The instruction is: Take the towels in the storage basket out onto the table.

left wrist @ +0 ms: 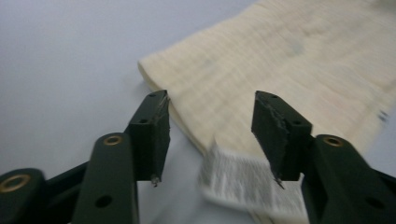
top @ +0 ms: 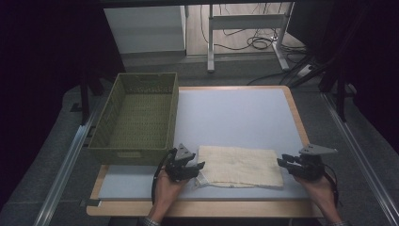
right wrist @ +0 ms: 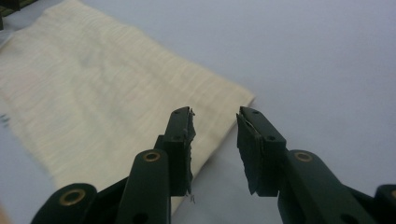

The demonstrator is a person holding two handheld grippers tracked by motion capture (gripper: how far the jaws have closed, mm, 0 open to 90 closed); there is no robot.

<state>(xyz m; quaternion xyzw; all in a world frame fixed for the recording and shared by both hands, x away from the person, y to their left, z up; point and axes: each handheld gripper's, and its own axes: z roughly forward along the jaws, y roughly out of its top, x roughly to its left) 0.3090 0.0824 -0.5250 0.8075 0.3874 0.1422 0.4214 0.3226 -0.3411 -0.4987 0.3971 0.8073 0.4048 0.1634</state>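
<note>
Both hands reach in low from the near edge. The left gripper [top: 200, 165] and right gripper [top: 281, 161], jaws spread and holding nothing, flank the folded cream rectangular cloth [top: 240, 165], lying lengthwise left-to-right near the front.

care label [left wrist: 243, 179] print blurred, unreadable, cloth [left wrist: 299, 60] cut off at frame edge
</note>
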